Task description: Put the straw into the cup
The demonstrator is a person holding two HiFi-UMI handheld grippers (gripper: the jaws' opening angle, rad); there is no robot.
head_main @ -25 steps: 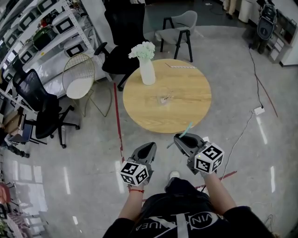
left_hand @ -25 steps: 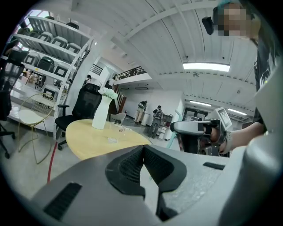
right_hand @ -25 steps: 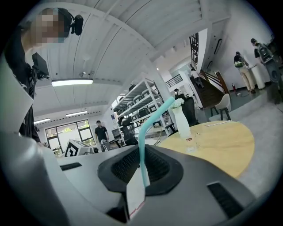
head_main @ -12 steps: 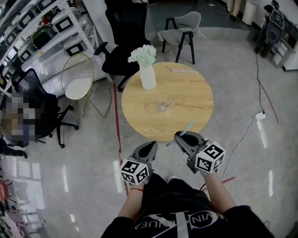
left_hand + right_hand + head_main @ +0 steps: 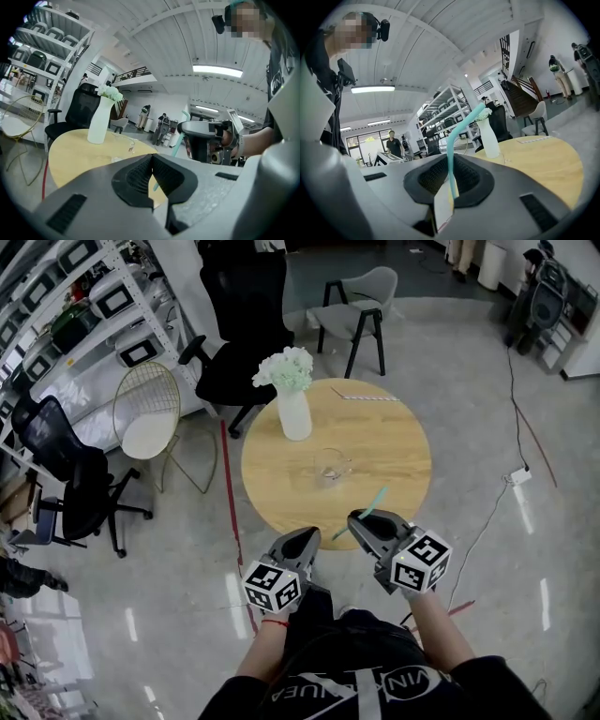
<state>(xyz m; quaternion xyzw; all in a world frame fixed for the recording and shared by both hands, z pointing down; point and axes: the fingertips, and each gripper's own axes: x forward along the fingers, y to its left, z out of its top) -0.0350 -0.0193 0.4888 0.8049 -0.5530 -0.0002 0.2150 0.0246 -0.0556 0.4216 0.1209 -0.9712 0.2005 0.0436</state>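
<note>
Carry step: straw (image 5: pixel 368 507) pinched in right gripper (image 5: pixel 361 521), not yet at cup (image 5: pixel 330 465)
Straw hangs over the worktop's (image 5: pixel 398 432) near edge; the cup stands mid-worktop, well apart. Left gripper (image 5: pixel 305 538) is pressed together on nothing. Next, likely: reach forward, line the straw end over the cup mouth, lower in, then release

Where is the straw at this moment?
Clamped in the right gripper, lower centre of the head view, the straw sits at the round table near edge, short of the cup.
</note>
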